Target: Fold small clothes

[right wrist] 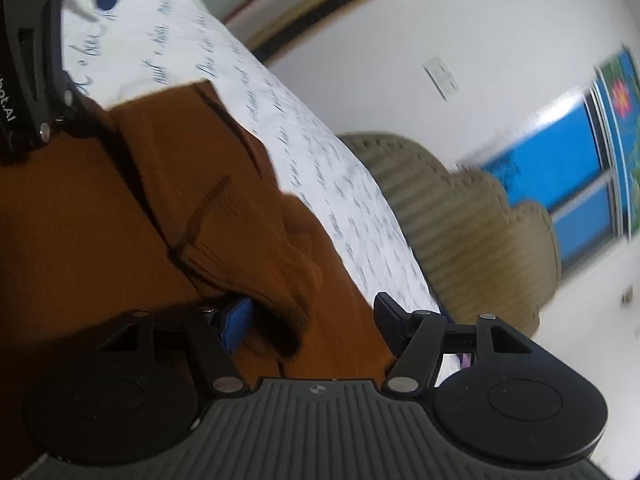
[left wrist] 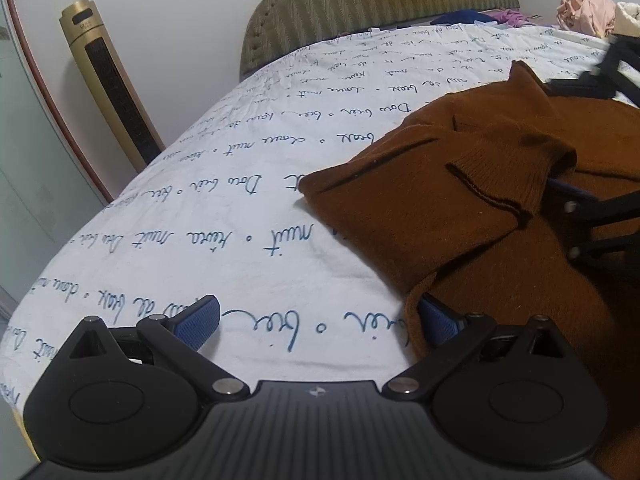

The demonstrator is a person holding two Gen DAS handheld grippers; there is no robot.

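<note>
Brown knitted sweater (left wrist: 460,216) lying partly folded on the bed (left wrist: 200,240), toward its right side as seen from the left wrist camera, on a white sheet (left wrist: 248,184) printed with blue handwriting. One ribbed cuff (left wrist: 516,176) with a dark trim line doubled back over the sweater's body. A corner of the knit reaching out toward the middle of the bed.

Left claw (left wrist: 320,322) low over the sheet near the bed's front edge, jaws spread wide. Its left blue pad (left wrist: 200,322) over bare sheet; its right blue pad (left wrist: 438,320) tucked under a raised brown hem, touching the fabric. Nothing pinched between the two.

Right claw (right wrist: 316,318) rolled well onto its side, the whole view tilted and blurred. Jaws parted about halfway. Ribbed cuff (right wrist: 256,276) lying between them, draped over the blue pad (right wrist: 238,320) on the left; the other finger (right wrist: 392,316) apart from the cloth. No squeeze on the knit visible.

Green padded headboard (left wrist: 380,12) at the far end of the bed. Gold tower fan (left wrist: 108,80) standing against the wall beyond the bed's left edge. Pink and white clothes (left wrist: 588,8) heaped at the far right corner.
</note>
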